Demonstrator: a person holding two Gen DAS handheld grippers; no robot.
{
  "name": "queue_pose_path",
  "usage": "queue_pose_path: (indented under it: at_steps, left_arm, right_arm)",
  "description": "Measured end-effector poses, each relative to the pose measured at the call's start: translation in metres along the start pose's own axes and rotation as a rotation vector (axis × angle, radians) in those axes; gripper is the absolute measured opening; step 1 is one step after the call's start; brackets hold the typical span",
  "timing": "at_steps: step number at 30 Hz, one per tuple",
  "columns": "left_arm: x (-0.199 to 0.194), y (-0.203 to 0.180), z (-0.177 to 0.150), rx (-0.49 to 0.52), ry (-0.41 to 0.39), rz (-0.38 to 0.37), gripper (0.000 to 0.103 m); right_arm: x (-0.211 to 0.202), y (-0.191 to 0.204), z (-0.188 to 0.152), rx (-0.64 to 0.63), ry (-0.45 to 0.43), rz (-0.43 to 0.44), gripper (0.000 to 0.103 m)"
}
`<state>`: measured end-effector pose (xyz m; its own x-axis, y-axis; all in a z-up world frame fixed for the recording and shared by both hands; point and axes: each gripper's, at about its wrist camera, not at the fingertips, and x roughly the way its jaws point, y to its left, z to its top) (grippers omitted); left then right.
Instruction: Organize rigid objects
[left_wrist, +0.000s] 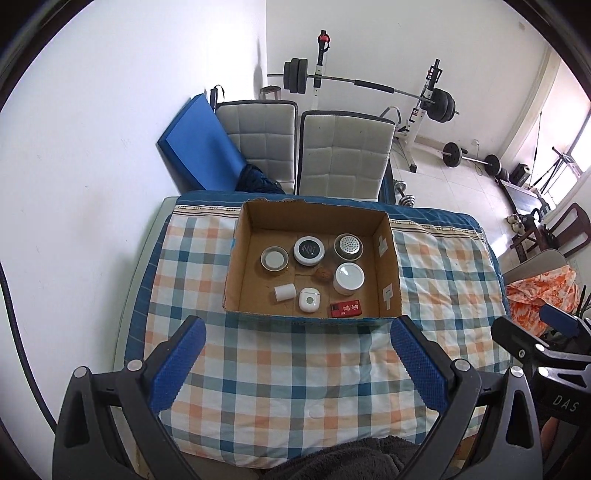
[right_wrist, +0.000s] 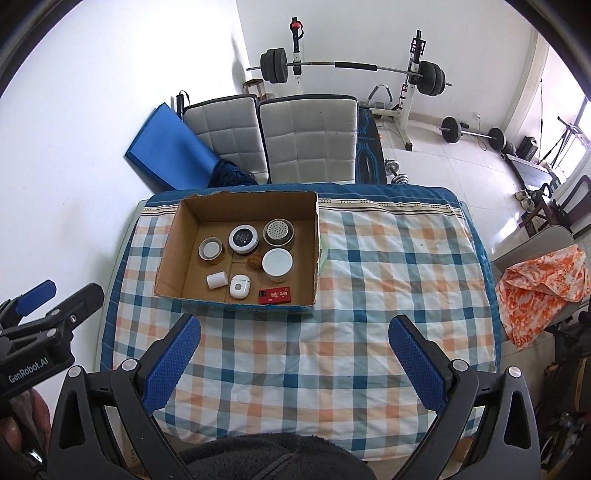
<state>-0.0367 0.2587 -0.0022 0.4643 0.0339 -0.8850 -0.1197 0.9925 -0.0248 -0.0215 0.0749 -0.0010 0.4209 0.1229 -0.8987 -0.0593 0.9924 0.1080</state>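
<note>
A cardboard box (left_wrist: 391, 258) (right_wrist: 184, 221) sits on the checked tablecloth at the far side. Inside it lie a clear jar with a white lid (left_wrist: 274, 259), a black-topped white tin (left_wrist: 308, 250), a perforated-lid jar (left_wrist: 348, 246), a white-lidded jar (left_wrist: 349, 277), a walnut (left_wrist: 320, 274), a small white cylinder (left_wrist: 284, 292), a white earbud case (left_wrist: 308, 299) and a red packet (left_wrist: 346, 308). My left gripper (left_wrist: 299, 328) hovers open before the box's near wall. My right gripper (right_wrist: 295, 328) is open too, over bare cloth, right of the box.
The checked tablecloth (right_wrist: 369, 295) spreads wide to the right of the box. Two padded chairs (left_wrist: 343, 151) stand behind the table, with a blue mat (left_wrist: 199, 140) on the wall. An orange cloth (right_wrist: 543, 288) hangs off a chair at the right. Weights fill the far floor.
</note>
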Motion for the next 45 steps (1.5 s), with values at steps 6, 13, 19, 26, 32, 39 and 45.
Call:
queue_pose_path:
  at_steps: [6, 13, 19, 26, 32, 39, 45]
  left_arm:
    - [-0.003, 0.001, 0.0, 0.004, -0.004, 0.005, 0.103]
    - [-0.005, 0.002, 0.0, -0.003, -0.006, 0.007, 0.103]
    - [-0.008, 0.004, 0.0, -0.01, -0.016, 0.01, 0.103]
    - [-0.009, 0.004, -0.001, -0.012, -0.018, 0.006, 0.103]
    - [-0.01, 0.003, -0.002, -0.01, -0.032, 0.002, 0.103]
    - [-0.01, 0.0, -0.004, -0.006, -0.034, 0.0, 0.103]
    - [-0.01, -0.001, -0.004, -0.002, -0.033, -0.007, 0.103]
  right_arm:
    - [-0.002, 0.001, 0.001, -0.005, -0.01, -0.013, 0.103]
    - [-0.006, 0.005, 0.003, -0.015, -0.025, -0.033, 0.103]
    - [-0.005, 0.006, 0.001, -0.008, -0.02, -0.041, 0.103]
    - [-0.008, 0.004, -0.001, 0.011, -0.038, -0.061, 0.103]
    - [-0.014, 0.002, 0.0, 0.029, -0.067, -0.081, 0.103]
    - [-0.016, 0.002, -0.002, 0.036, -0.074, -0.085, 0.103]
    - [-0.018, 0.001, -0.003, 0.043, -0.079, -0.086, 0.103]
